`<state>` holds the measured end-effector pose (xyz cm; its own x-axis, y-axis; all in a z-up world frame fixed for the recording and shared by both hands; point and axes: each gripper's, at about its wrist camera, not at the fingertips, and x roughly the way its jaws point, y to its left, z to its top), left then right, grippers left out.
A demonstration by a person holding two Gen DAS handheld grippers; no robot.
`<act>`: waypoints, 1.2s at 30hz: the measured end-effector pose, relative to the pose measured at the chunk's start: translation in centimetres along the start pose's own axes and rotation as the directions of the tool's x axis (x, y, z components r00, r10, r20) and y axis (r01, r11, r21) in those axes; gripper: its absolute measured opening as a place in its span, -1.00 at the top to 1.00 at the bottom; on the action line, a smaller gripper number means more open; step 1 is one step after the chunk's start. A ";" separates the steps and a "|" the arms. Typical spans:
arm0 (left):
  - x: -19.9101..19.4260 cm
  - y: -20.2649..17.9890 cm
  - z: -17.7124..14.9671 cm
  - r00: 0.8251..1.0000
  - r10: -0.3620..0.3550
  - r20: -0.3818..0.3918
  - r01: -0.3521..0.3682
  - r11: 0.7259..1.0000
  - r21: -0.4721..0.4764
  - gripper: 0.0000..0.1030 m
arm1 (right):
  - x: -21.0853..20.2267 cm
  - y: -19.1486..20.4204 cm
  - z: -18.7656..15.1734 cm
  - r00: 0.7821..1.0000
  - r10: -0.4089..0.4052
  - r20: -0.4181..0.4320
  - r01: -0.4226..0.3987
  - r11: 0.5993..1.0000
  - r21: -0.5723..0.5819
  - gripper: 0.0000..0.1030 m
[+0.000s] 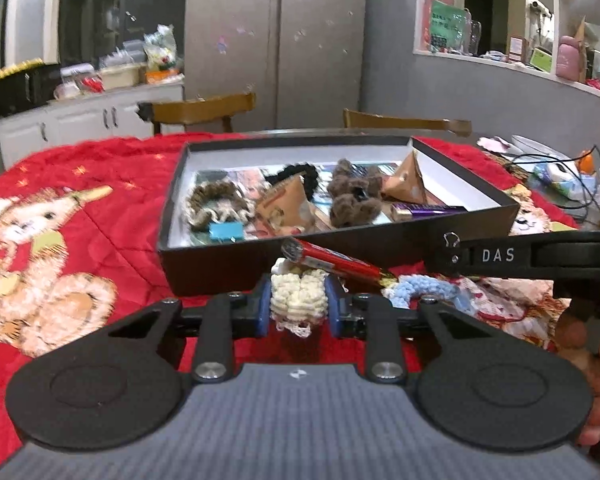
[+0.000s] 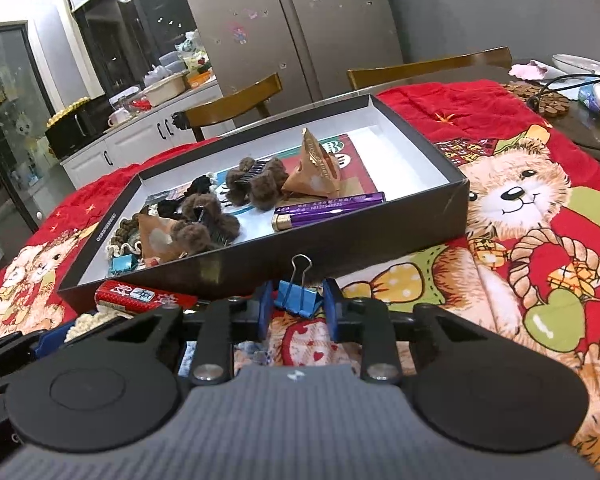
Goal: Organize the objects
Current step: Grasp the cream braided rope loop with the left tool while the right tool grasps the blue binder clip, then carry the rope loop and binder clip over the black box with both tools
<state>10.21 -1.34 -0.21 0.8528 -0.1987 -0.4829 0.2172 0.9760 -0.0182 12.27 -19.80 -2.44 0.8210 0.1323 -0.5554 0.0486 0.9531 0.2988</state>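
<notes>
Left gripper [image 1: 298, 307]: matt black plastic arms, ribbed grey body, blue pads [image 1: 265, 307], closed on a knitted cream scrunchie [image 1: 298, 295] of rough yarn.
Right gripper [image 2: 296, 309]: same matt plastic, clamped on a blue binder clip [image 2: 298, 300] of smooth painted metal with shiny wire handle.
Box [image 2: 260, 264]: matt black cardboard outside, smooth white paper inside.
Blanket [image 1: 112, 184]: soft red cloth, quilted, printed with bears.
Hair clips [image 2: 256, 184]: brown fluffy fur.
Packets [image 2: 314, 170]: brown crinkled paper or foil, cannot tell which.
Purple tube [image 2: 328, 208]: glossy wrap, metal end.
Red lighter [image 1: 332, 262]: glossy.
Chairs [image 2: 236, 104]: varnished wood.
</notes>
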 end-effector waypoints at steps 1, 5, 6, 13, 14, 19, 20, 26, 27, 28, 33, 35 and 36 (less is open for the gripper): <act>-0.2 0.0 0.0 1.000 0.009 0.009 -0.009 1.000 -0.001 0.39 | 0.0 0.0 0.0 1.000 0.001 0.000 -0.001 1.000 0.001 0.41; -0.8 -0.1 0.0 0.999 0.037 0.040 -0.037 0.999 0.001 0.39 | 0.0 -0.1 0.0 1.000 0.003 0.000 -0.003 1.000 0.002 0.41; -0.9 -0.2 0.0 0.998 0.045 0.049 -0.046 0.999 0.004 0.38 | 0.0 -0.1 0.0 1.000 0.005 -0.001 -0.005 1.000 0.002 0.41; -2.1 -0.8 -0.2 0.990 0.083 0.118 -0.086 0.996 0.026 0.38 | -0.2 0.1 -0.1 0.999 0.046 0.000 -0.046 0.999 0.009 0.41; -2.2 -0.8 -0.3 0.989 0.084 0.125 -0.088 0.996 0.027 0.38 | -0.3 0.1 -0.1 0.999 0.051 0.001 -0.051 0.999 0.010 0.41; -2.8 -1.0 -0.4 0.983 0.094 0.159 -0.101 0.994 0.037 0.38 | -0.5 0.2 -0.2 0.998 0.067 0.011 -0.067 0.998 0.010 0.41; -2.9 -1.0 -0.4 0.982 0.095 0.164 -0.102 0.994 0.039 0.38 | -0.5 0.3 -0.2 0.997 0.070 0.012 -0.070 0.997 0.011 0.41; -3.4 -1.2 -0.6 0.976 0.105 0.191 -0.115 0.992 0.044 0.38 | -0.9 0.3 -0.2 0.995 0.100 0.020 -0.100 0.995 0.017 0.41; -3.5 -1.3 -0.6 0.975 0.106 0.197 -0.117 0.992 0.044 0.38 | -1.0 0.3 -0.1 0.994 0.108 0.023 -0.108 0.994 0.017 0.41; -3.6 -1.3 -0.7 0.973 0.110 0.204 -0.121 0.992 0.045 0.38 | -1.1 0.4 -0.1 0.993 0.112 0.029 -0.112 0.994 0.016 0.41; -4.3 -1.6 -0.9 0.964 0.110 0.242 -0.128 0.990 0.058 0.38 | -2.0 0.6 0.1 0.989 0.125 0.074 -0.126 0.992 0.002 0.41; -4.4 -1.6 -0.9 0.963 0.107 0.249 -0.126 0.990 0.061 0.38 | -2.3 0.7 0.1 0.987 0.130 0.094 -0.130 0.991 -0.005 0.41; -4.4 -1.6 -0.9 0.962 0.107 0.250 -0.126 0.990 0.061 0.38 | -2.5 0.8 0.1 0.986 0.130 0.102 -0.130 0.991 -0.010 0.41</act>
<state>5.66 -1.91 1.18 0.9626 -0.1089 -0.2482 0.1364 0.9859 0.0965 10.36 -19.42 -0.73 0.8741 0.2268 -0.4296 -0.0643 0.9306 0.3603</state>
